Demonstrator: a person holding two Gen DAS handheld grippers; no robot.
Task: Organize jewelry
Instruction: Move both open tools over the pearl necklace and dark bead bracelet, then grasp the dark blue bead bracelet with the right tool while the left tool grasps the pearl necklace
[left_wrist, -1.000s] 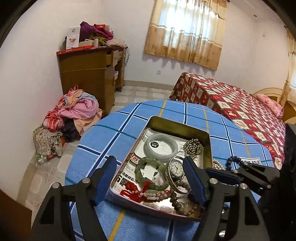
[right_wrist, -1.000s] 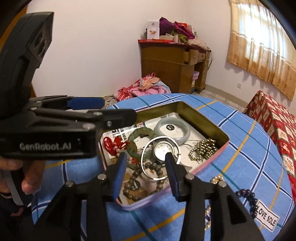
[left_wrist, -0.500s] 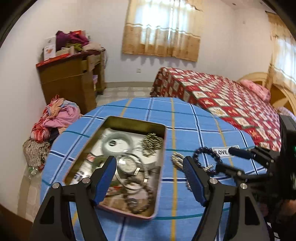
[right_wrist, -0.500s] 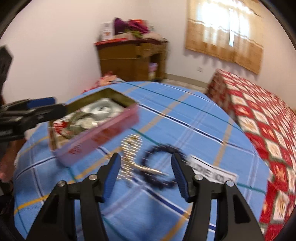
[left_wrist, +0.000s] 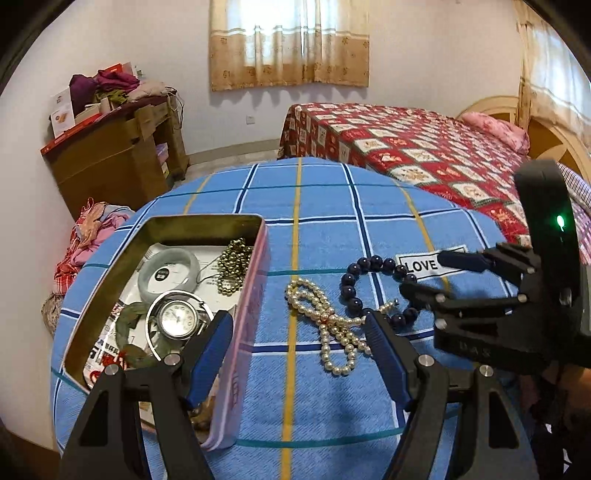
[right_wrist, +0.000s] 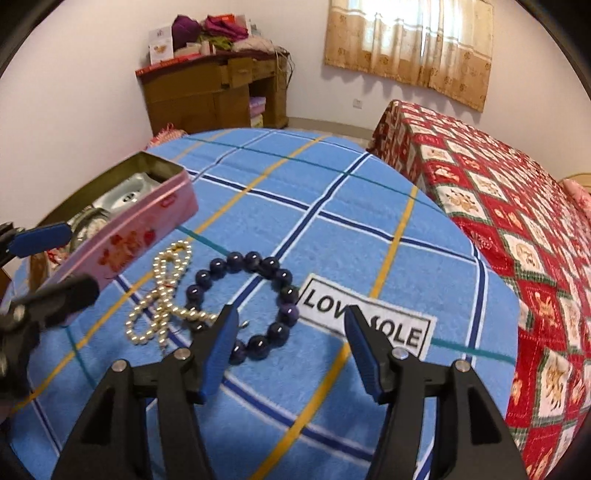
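Observation:
A pink tin (left_wrist: 246, 332) (right_wrist: 147, 236) on the blue checked table holds a watch (left_wrist: 177, 319), a pale bangle (left_wrist: 168, 271), a gold bead chain (left_wrist: 232, 269) and other pieces. A pearl necklace (left_wrist: 325, 325) (right_wrist: 162, 295) and a dark bead bracelet (left_wrist: 373, 288) (right_wrist: 251, 299) lie on the cloth to the right of the tin. My left gripper (left_wrist: 299, 347) is open and empty, over the tin's right wall and the pearls. My right gripper (right_wrist: 290, 339) is open and empty, just above the near side of the dark bracelet.
A "LOVE SOLE" label (right_wrist: 369, 325) is sewn on the tablecloth (right_wrist: 332, 206) beside the bracelet. A red patterned bed (right_wrist: 498, 192) stands to the right. A wooden desk (right_wrist: 214, 92) with clutter and a pile of clothes (left_wrist: 85, 236) are at the far left.
Both grippers swung right, from over the tin to the loose pearls and dark bracelet on the cloth. The right gripper opened wider and came down close to the bracelet.

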